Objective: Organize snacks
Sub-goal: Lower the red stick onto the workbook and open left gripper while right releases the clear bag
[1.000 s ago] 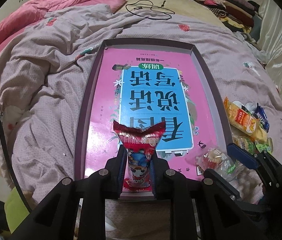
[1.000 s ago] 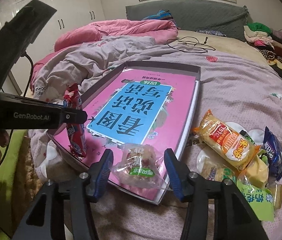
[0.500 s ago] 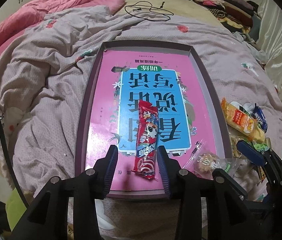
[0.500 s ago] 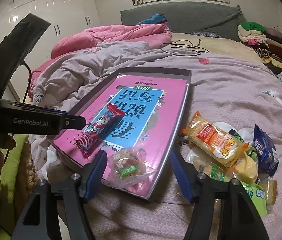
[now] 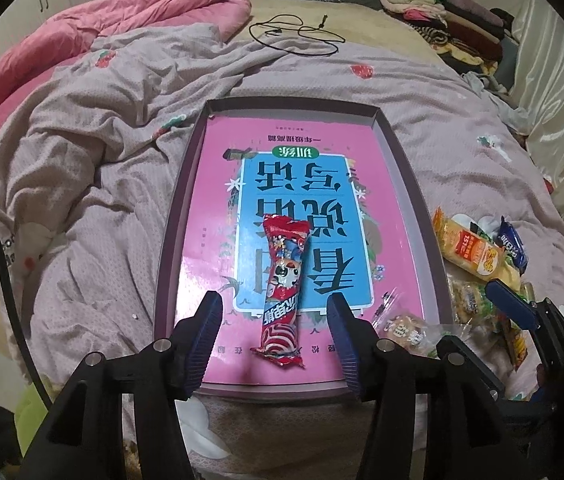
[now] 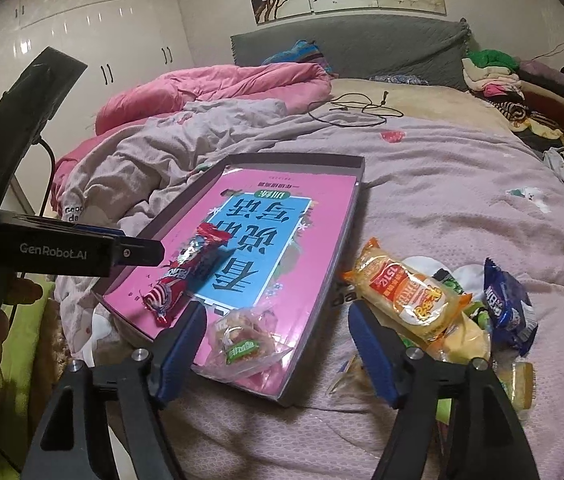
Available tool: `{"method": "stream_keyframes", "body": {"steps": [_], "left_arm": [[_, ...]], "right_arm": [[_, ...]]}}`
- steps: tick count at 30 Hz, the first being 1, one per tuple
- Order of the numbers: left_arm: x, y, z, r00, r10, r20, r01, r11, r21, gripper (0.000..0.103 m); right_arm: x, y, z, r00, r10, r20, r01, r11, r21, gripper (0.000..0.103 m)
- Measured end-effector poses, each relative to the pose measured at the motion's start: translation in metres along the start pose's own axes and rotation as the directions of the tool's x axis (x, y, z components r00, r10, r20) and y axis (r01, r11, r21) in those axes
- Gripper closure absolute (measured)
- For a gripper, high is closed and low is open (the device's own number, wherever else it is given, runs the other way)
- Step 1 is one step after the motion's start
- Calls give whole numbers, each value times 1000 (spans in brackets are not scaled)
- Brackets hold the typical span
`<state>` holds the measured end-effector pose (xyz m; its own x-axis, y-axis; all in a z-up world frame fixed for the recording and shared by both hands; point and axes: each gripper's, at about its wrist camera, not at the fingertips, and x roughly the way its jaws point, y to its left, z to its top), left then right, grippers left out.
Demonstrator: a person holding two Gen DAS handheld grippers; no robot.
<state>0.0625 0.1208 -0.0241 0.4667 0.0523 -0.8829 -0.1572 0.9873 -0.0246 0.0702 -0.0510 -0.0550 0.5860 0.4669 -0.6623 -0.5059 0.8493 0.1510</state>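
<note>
A shallow purple tray [image 5: 409, 184] [image 6: 321, 304] lined with a pink and blue book lies on the bed. A long red snack stick [image 5: 283, 288] [image 6: 186, 276] lies flat on the book. My left gripper [image 5: 274, 328] straddles its near end, jaws opening, pads clear of the wrapper. A clear-wrapped pastry [image 6: 244, 342] [image 5: 405, 328] rests in the tray's near right corner. My right gripper [image 6: 278, 344] stands around it, jaws opening, pads not touching. A heap of snacks lies right of the tray: an orange bread pack [image 6: 405, 292] [image 5: 469, 250] and a blue biscuit pack [image 6: 507, 306].
Rumpled lilac bedding [image 5: 94, 152] and a pink duvet [image 6: 218, 88] lie left of the tray. A black cable [image 6: 353, 110] lies further back. Folded clothes [image 6: 521, 88] are stacked at the far right. A hand holds the left gripper's handle at the left edge of the right wrist view.
My left gripper let go of the red snack stick, which fell flat onto the book from upright. My right gripper widened and drew back from the pastry, which now lies in the tray.
</note>
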Motion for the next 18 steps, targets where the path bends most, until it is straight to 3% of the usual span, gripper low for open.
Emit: {"method": "stream_keyframes", "body": {"steps": [18], "left_arm": [[-20,-15,1,999,-13,36,13,1000,22,46]], "right_arm": [[-24,-10,4,997,-36,62,35,999,14,23]]}}
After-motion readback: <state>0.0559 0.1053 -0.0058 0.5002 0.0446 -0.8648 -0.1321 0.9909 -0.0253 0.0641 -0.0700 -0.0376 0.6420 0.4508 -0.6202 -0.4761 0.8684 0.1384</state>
